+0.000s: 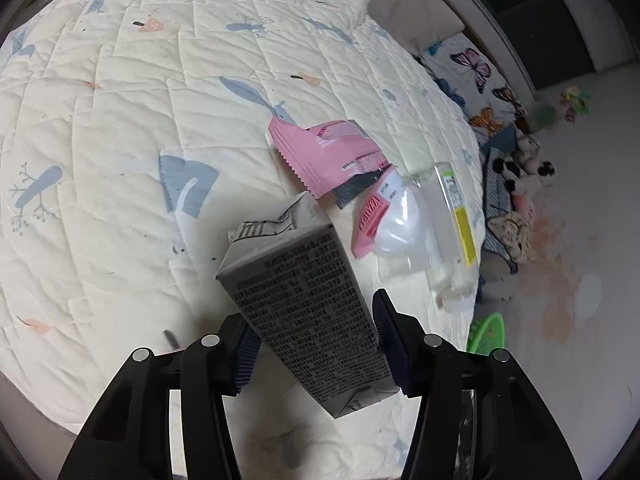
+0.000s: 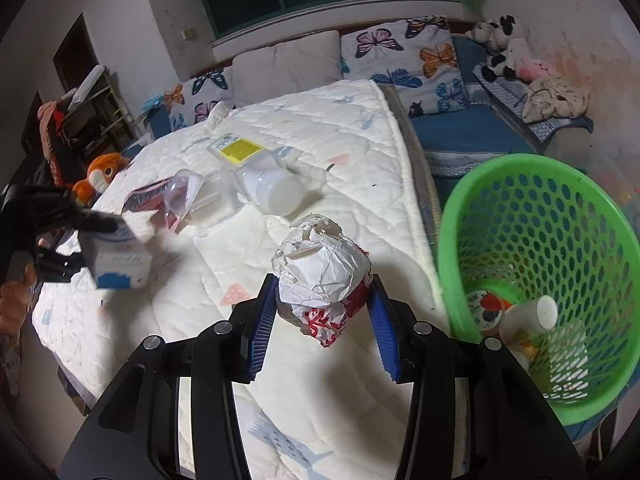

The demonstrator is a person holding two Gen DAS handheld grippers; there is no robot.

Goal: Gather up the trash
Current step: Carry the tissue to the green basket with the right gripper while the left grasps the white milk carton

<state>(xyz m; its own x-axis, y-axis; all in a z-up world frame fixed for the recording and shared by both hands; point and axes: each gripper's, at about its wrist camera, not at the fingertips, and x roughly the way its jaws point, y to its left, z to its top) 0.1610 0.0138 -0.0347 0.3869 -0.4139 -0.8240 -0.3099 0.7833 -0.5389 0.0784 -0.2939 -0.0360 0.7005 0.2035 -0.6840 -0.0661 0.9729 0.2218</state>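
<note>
Bed [image 2: 352, 128] under a cream quilt printed with pale blue and pink shapes; butterfly pillows [image 2: 400, 52] and a dark window along the head wall. Far left, my left tongs [image 1: 316, 344] pinch a grey milk carton [image 1: 304, 300], tilted, lifted off the quilt. Beyond it lie a pink packet [image 1: 328, 152] and a clear plastic bottle [image 1: 448, 224] with a yellow label, touching. Centre, my right tongs [image 2: 324, 312] clamp a crumpled paper wad [image 2: 320, 272], white with red print. Right, beside the bed, a green mesh basket [image 2: 532, 216] with some trash inside.
</note>
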